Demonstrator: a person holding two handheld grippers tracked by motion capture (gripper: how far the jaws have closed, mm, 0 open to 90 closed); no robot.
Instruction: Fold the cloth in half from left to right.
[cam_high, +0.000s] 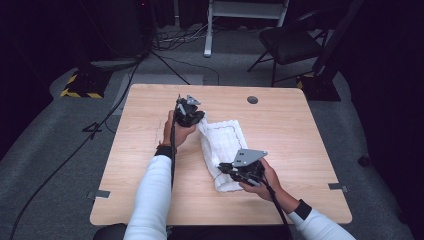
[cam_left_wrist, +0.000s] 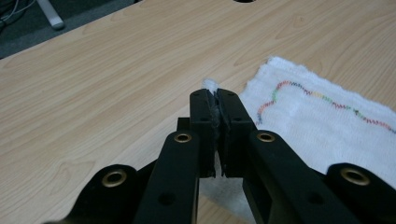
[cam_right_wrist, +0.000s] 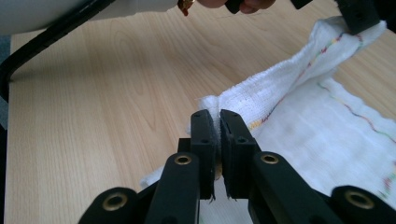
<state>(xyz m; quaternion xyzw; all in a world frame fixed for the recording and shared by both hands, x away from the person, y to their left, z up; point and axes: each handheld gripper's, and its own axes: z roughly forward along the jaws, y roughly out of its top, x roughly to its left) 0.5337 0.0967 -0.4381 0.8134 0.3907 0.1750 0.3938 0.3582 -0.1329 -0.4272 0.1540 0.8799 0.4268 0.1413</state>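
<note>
1. Nearest the person, two forearms in white sleeves (cam_high: 150, 195) are reaching in from the bottom of the high view, each hand holding a gripper over a light wooden table (cam_high: 150, 200).
2. The right gripper (cam_high: 226, 167) is sitting over the near end of a white towel (cam_high: 222, 142), with a grey three-cornered plate showing on top of it. In the right gripper view its jaws are pressing together on a bunched corner of the towel (cam_right_wrist: 299, 116), which is poking up just past the tips of the right gripper (cam_right_wrist: 218, 122).
3. The towel is lying near the middle of the table, running slantwise from the right gripper toward the left one. A thin line of many-coloured stitching (cam_left_wrist: 322, 100) is curving across its surface. Its left edge is rising off the table between the two grippers, while the rest is lying flat.
4. Farther along, the left gripper (cam_high: 196, 117) is holding the far corner of the towel. In the left gripper view its jaws are clamping a small tuft of the white cloth (cam_left_wrist: 211, 85), just beyond the tips of the left gripper (cam_left_wrist: 215, 100).
5. Near the far edge of the table, a round dark hole (cam_high: 252, 99) is sitting in the tabletop.
6. Beyond the table, cables are trailing across grey floor, and a dark folding chair (cam_high: 292, 42) is standing at the far right.
</note>
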